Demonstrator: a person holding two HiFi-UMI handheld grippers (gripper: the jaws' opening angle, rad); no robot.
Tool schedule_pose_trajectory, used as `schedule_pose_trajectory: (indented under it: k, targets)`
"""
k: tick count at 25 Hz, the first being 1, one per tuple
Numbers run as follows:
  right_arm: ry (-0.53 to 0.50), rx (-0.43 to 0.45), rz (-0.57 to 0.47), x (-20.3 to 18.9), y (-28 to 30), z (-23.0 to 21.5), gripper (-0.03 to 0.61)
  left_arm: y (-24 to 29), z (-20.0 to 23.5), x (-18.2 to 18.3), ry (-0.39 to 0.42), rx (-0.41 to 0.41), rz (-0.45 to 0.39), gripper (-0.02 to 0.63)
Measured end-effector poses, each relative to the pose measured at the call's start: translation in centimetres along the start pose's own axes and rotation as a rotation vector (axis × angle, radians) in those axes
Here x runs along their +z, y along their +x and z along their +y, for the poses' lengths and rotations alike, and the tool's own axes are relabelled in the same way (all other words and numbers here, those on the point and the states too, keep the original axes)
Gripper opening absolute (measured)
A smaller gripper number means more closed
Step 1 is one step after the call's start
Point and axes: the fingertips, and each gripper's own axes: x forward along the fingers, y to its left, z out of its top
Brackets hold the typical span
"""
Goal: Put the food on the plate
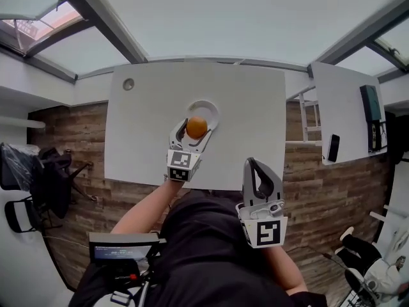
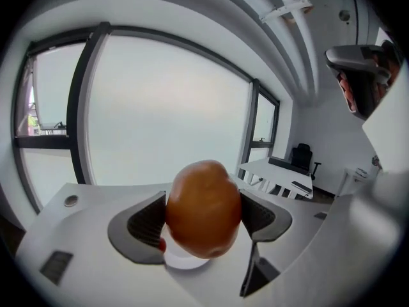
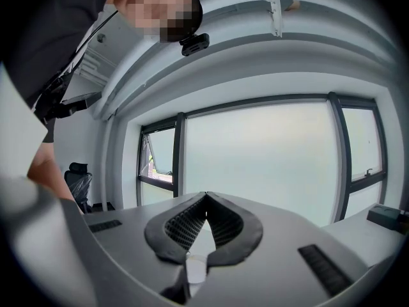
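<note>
Left gripper [image 2: 203,217] clamps orange food [image 1: 196,128] over plate [image 1: 210,108]; right gripper [image 3: 206,204], per its view, closed.

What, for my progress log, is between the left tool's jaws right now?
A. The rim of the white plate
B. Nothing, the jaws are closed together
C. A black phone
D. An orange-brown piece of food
D: the left gripper view shows the left tool shut on the orange-brown piece of food, both jaws pressed to its sides, with the white plate below it.
</note>
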Motion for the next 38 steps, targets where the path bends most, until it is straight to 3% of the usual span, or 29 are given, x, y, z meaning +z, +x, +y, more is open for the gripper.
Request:
schedule_pose_trajectory:
  k: [6, 10, 15, 21, 28, 38]
  targets:
    - [-0.004, -0.033, 0.009, 0.1, -0.5, -0.7, 0.006, 2.7, 1.4, -3.7, 0.042, -0.017, 0.063, 0.339]
    - [-0.060, -0.014, -0.018, 1.5, 0.1, -0.3, 0.006, 3.6, 3.3, -4.5, 0.002, 0.039, 0.096, 0.339]
    - [-0.060, 0.005, -0.017, 1.8, 1.5, -0.2, 0.006, 4.9, 3.9, -6.0, -0.001, 0.040, 0.177, 0.339]
    - [-0.048, 0.004, 0.017, 0.8, 2.7, -0.4, 0.006, 6.5, 4.3, -7.0, -0.020, 0.034, 0.153, 0.339]
    - [-0.024, -0.031, 0.047, 0.0, 2.6, -0.9, 0.006, 8.1, 3.5, -9.1, -0.080, -0.062, 0.239, 0.339]
    - [-0.006, -0.067, 0.077, -1.2, 2.0, -0.9, 0.006, 9.7, 4.8, -11.8, -0.109, -0.034, 0.282, 0.339]
